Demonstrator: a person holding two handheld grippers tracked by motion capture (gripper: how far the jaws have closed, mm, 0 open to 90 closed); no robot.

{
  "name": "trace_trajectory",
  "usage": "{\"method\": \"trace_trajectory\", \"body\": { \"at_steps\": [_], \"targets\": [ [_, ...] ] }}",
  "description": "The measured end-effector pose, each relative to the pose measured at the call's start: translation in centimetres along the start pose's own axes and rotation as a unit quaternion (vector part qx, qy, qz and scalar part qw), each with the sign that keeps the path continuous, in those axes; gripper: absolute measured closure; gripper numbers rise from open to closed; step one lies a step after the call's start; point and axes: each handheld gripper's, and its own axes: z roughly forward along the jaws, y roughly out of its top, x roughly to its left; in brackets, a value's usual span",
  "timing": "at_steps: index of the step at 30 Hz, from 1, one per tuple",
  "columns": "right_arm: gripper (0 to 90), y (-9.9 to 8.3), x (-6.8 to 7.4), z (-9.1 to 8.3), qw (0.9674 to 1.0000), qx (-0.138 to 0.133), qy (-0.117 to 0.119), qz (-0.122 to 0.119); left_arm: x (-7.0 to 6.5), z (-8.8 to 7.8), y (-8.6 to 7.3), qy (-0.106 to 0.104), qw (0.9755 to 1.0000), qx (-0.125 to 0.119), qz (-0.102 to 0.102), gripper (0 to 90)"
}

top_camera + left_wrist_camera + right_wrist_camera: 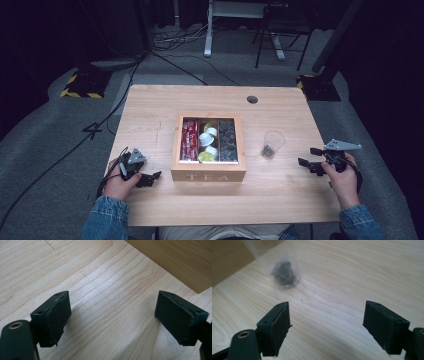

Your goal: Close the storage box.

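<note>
With both the left tool [148,178] and right tool [309,158] held spread and empty above the counter [150,115], the light clear cup [272,144] right of the tea box [208,174] could be toppled by a fast sideways approach.

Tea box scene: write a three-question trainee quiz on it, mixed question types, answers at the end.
1. True or false: the clear plastic cup stands inside the wooden tea box.
2. Multiple choice: what fills the tea box's left compartment? A) red packets B) white pods C) dark capsules
3. Fill in: the jaws of the left gripper and right gripper are both ____.

Key: 1) false, it stands on the table between the box and the right gripper, with something dark in its bottom; 2) A; 3) open.
</note>
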Motion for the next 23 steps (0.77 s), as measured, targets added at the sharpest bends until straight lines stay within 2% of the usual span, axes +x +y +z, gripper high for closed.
{"method": "trace_trajectory", "body": {
  "at_steps": [3,11,13,14,23],
  "targets": [
    [20.3,-0.9,-0.2,0.6,0.9999,0.006,-0.015,-0.001,0.1,0.0,0.0,0.0,1.0,-0.002,0.0,14.0],
    [18.9,-2.0,-0.2,1.7,0.9994,0.031,-0.013,-0.002,0.0,0.0,0.0,0.0,1.0,-0.001,0.0,13.9],
    [16.6,-2.3,-0.2,2.0,0.9986,0.04,-0.033,-0.011,0.0,0.0,0.0,0.002,1.0,0.0,0.0,14.0],
    [14.9,-2.3,-0.2,2.2,0.9984,0.038,-0.039,-0.013,0.0,0.0,0.0,0.003,1.0,0.001,0.0,14.1],
    [11.8,-2.2,0.0,2.4,0.9981,0.042,-0.045,-0.008,-0.2,-0.1,-0.1,0.012,0.9999,-0.002,-0.008,13.9]
  ]
}}
